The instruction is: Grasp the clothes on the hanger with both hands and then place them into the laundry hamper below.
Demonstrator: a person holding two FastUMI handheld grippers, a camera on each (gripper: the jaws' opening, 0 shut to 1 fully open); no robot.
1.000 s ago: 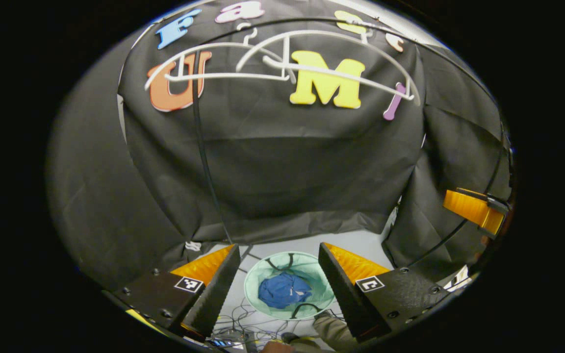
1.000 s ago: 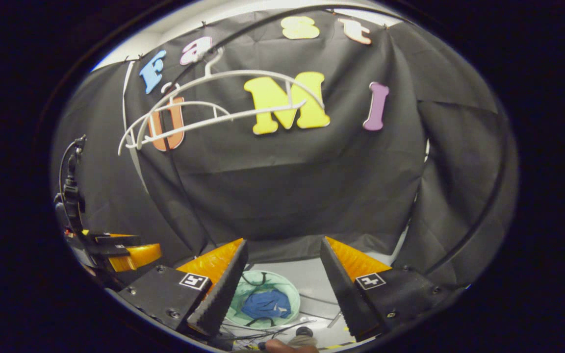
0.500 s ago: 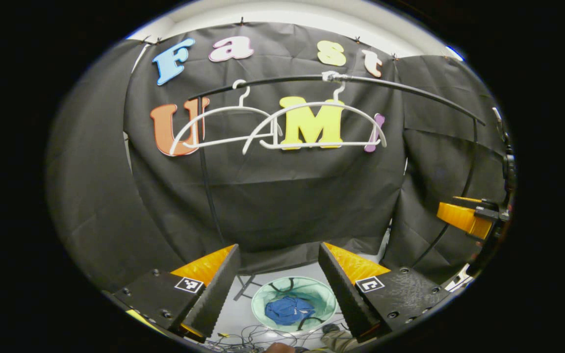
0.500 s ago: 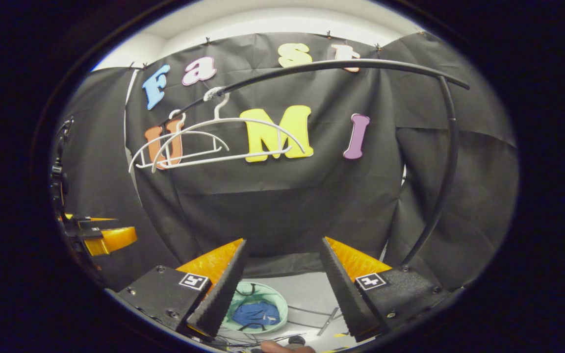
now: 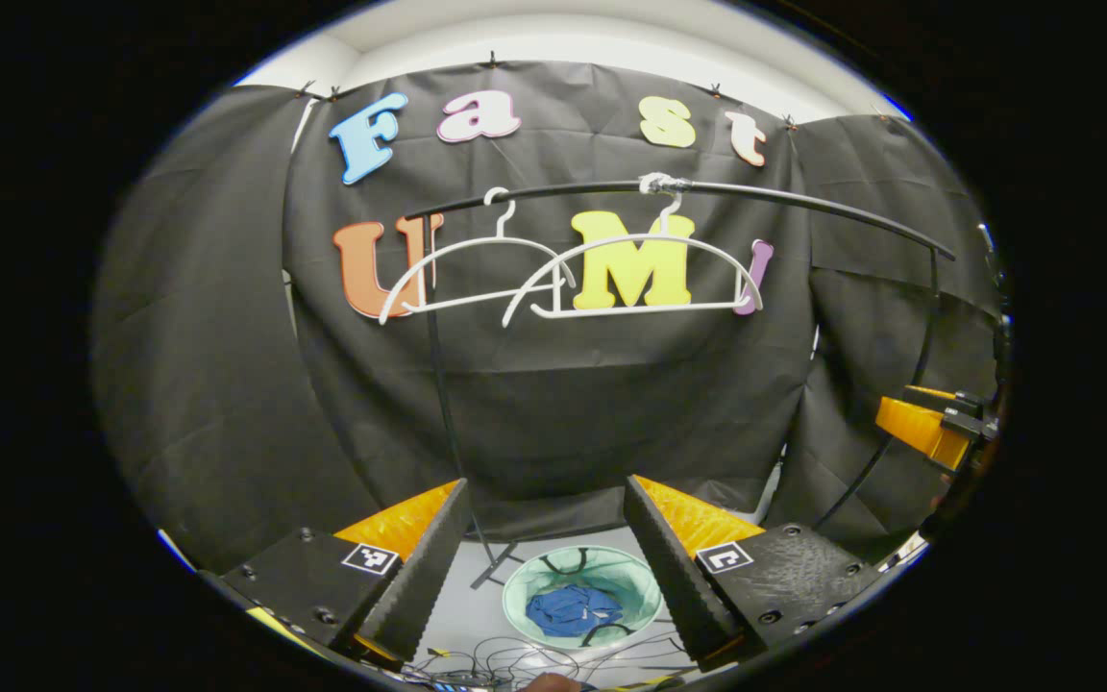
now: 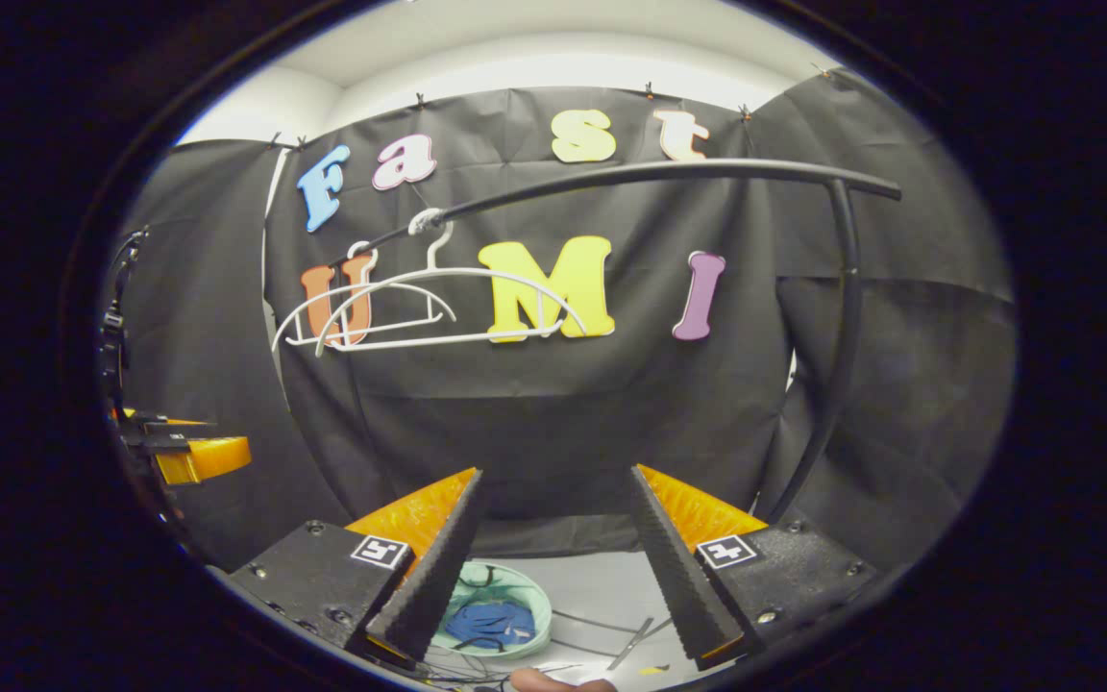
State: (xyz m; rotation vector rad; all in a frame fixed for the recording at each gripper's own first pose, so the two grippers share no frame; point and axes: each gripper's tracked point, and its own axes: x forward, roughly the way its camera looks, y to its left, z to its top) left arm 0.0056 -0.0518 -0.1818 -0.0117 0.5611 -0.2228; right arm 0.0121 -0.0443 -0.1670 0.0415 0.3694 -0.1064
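1. My left gripper has its jaws spread wide with nothing between them; past them I look down on the hamper on the floor.
2. My right gripper is parted the same way and holds nothing. It also shows at the right edge of the left gripper view, and the left one shows at the left edge of the right gripper view, so the two are well apart.
3. The garment, a blue bundle, lies crumpled inside the hamper, low and near me. From the right gripper view the bundle sits in the hamper just left of my own fingers.
4. Up on the far rail hang two hangers, side by side and overlapping, both bare. I judge the task done, or as good as done.
5. How the cloth would handle, as a guess: light, soft and limp, with no stiff edge. It would sag and fold on itself and slide off a loose pinch, but it is not fragile.
6. Where to take hold: on a hanger, one pinch at each shoulder, so the weight splits and the neck lifts free of the hook. In the hamper, a raised fold at the top of the heap is the only purchase.
7. Cables trail on the floor near the hamper; I would keep clear of them.
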